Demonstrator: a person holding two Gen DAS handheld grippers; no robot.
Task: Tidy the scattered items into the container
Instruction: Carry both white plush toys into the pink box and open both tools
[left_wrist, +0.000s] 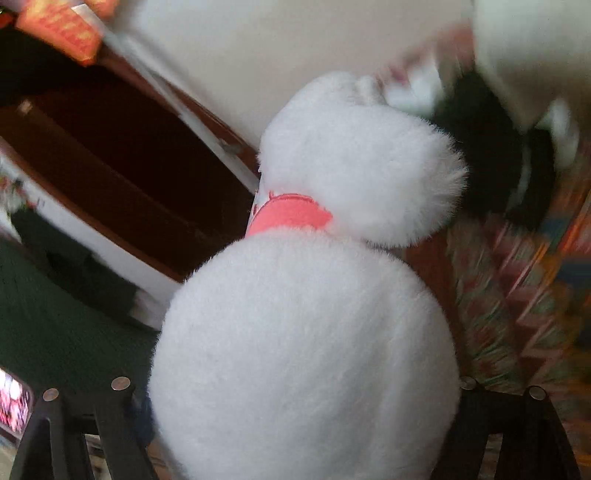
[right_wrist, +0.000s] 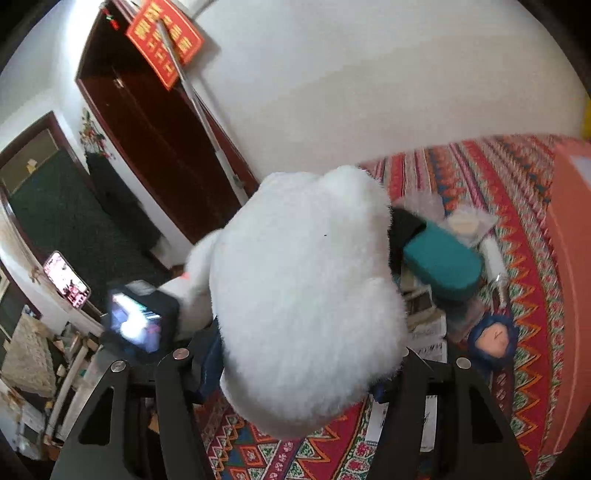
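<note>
Filling both wrist views: 1 white plush toy (left_wrist: 306, 332), round body nearest the lens, head (left_wrist: 354, 162) farther out, pink collar (left_wrist: 291, 218) between them. Long axis runs away from the left gripper (left_wrist: 295, 424) along its fingers, tilted a little right.

Left gripper — dark finger frames stand either side of the plush body, fur bulging between them. Reads as clamped on the body, though the pads themselves are buried in fur.

Right gripper (right_wrist: 295, 373) — same white plush (right_wrist: 306, 295) sits between its 2 finger frames. Fur covers the tips, so whether these fingers pinch the toy or only stand beside it cannot be told.

Position of toy: lifted, off the patterned bedspread (right_wrist: 517, 206), which shows beneath and to the right in the right wrist view.

Outward from the toy, on the bedspread: a teal case (right_wrist: 439, 266), a small blue-haired doll (right_wrist: 491, 339), a white roll (right_wrist: 493, 258), some clear-wrapped pieces and paper boxes — scattered, close together, all to the right of the plush. An orange box wall (right_wrist: 569, 280) rises at the far right edge; judged to be the container, not certain.

Judgement: if so, the container lies right of both grippers, and the right hand is the nearer. Left frame is motion-blurred.
</note>
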